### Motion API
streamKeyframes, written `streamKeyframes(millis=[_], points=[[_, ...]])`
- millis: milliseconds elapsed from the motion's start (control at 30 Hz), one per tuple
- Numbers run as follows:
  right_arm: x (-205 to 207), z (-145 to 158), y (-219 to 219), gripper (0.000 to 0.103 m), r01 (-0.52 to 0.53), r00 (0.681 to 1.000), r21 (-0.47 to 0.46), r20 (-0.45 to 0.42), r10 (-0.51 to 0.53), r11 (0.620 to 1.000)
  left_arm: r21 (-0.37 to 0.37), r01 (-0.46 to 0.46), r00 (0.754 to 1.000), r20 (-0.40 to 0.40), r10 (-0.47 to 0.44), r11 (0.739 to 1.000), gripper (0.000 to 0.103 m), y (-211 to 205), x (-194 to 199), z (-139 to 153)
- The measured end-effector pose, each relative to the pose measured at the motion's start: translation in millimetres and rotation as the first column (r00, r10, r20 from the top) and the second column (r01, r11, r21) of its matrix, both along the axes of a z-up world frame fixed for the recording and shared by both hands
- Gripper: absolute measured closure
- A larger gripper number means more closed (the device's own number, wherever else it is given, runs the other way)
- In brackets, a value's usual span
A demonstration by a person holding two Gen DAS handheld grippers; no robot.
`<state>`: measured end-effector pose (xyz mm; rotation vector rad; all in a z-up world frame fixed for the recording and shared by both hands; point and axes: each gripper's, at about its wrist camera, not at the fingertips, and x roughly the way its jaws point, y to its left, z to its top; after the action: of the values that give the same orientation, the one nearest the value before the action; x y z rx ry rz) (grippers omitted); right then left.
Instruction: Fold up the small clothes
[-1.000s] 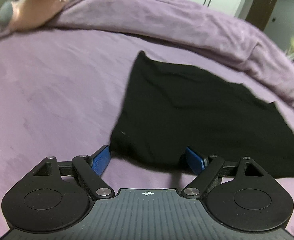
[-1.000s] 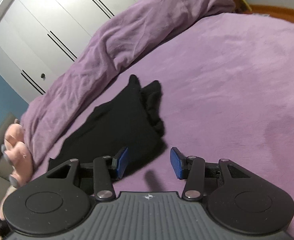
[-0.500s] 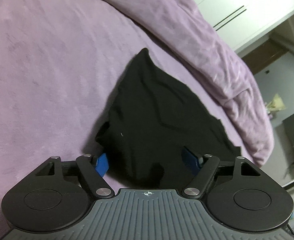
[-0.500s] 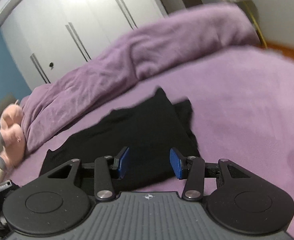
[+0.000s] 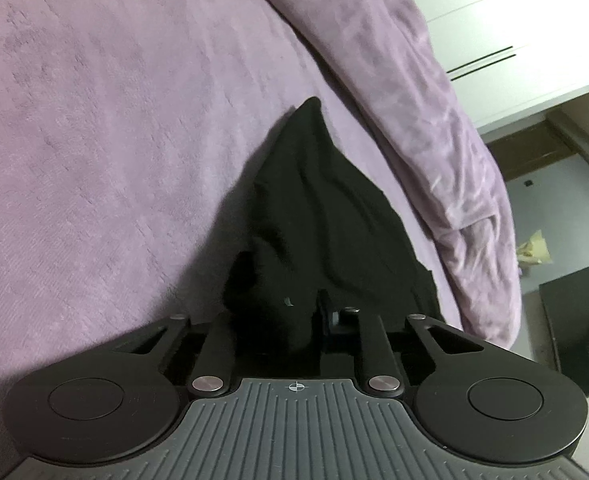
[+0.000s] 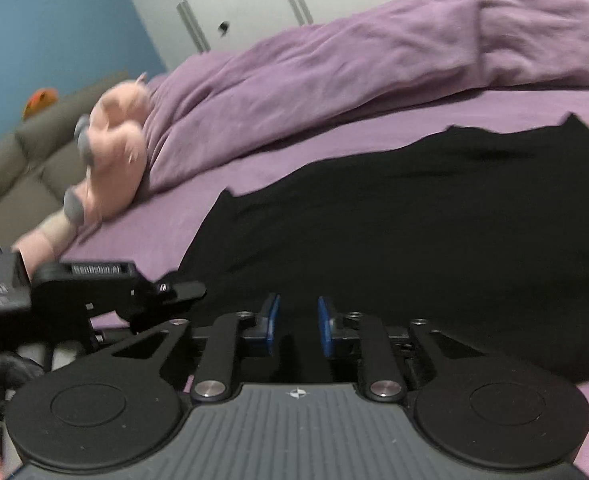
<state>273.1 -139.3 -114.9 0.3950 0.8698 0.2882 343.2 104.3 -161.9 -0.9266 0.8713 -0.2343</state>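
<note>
Purple bedspread (image 5: 114,140) carries the black garment (image 6: 434,216). Our left gripper (image 5: 278,312) pinches its bunched corner to raise a fold; our right gripper (image 6: 298,324) hovers above it, jaws narrowly parted, holding nothing.

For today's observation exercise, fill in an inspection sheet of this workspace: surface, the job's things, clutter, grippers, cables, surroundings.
Surface: purple plush bedspread, with a rumpled purple duvet heaped along its far side.
Job's things: one black fabric garment, spread on the bedspread, one end gathered and lifted.
Clutter: pink stuffed toy with grey feet beside the duvet.
Grippers: left gripper shut on the garment's bunched end, pads hidden by cloth; right gripper over the garment, a gap between its blue pads, gripping nothing.
Cables: nothing seen.
Surroundings: white wardrobe doors, blue wall, grey-brown upholstered sofa.
</note>
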Motion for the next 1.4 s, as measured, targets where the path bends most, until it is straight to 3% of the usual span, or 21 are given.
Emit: streamKeyframes(millis=[300,467,600,733,900,967,1167,1300,1400], points=[[6.8,-18.3,30.9,0.085,-0.040,0.999,-0.092,0.005,0.041,0.995,-0.028,0.018,0.999,0.051,-0.017,0.999,0.088,5.3,-3.7,1.6],[7.6,-14.2,21.7,0.084,-0.025,1.000,-0.034,-0.009,0.025,0.999,-0.037,0.016,1.000,0.026,-0.015,0.999,0.088,5.7,-0.8,-3.4],[0.4,-16.3,25.4,0.084,-0.051,0.998,-0.074,0.020,0.053,0.996,-0.081,-0.008,1.000,-0.022,0.006,0.997,0.087,7.8,2.9,-11.7],[-1.7,-10.8,19.5,0.082,-0.042,0.999,-0.033,0.029,0.043,0.999,-0.093,-0.017,0.999,-0.031,0.014,0.996,0.087,9.0,3.7,-10.9],[-3.4,-18.5,14.6,0.080,-0.018,1.000,-0.028,0.006,0.019,0.999,-0.053,-0.011,1.000,-0.011,0.010,0.999,0.088,5.6,2.5,-4.4],[-2.6,-16.9,13.6,0.091,-0.024,1.000,-0.045,0.000,0.024,0.999,-0.046,-0.012,1.000,-0.007,0.012,0.999,0.088,5.8,1.9,-1.2],[-12.7,-2.6,-34.7,0.094,0.125,0.992,0.051,-0.005,-0.125,0.991,0.051,0.025,0.999,0.045,-0.027,0.998,0.090,-5.3,4.0,28.7],[-33.8,7.9,-77.3,0.093,0.213,0.977,0.082,0.009,-0.214,0.974,0.179,0.101,0.981,0.145,-0.128,0.979,0.091,-40.1,10.9,72.1],[-49.3,11.7,-104.0,0.092,0.266,0.963,0.070,0.019,-0.268,0.962,0.269,0.194,0.946,0.205,-0.253,0.943,0.091,-88.1,15.1,101.2]])
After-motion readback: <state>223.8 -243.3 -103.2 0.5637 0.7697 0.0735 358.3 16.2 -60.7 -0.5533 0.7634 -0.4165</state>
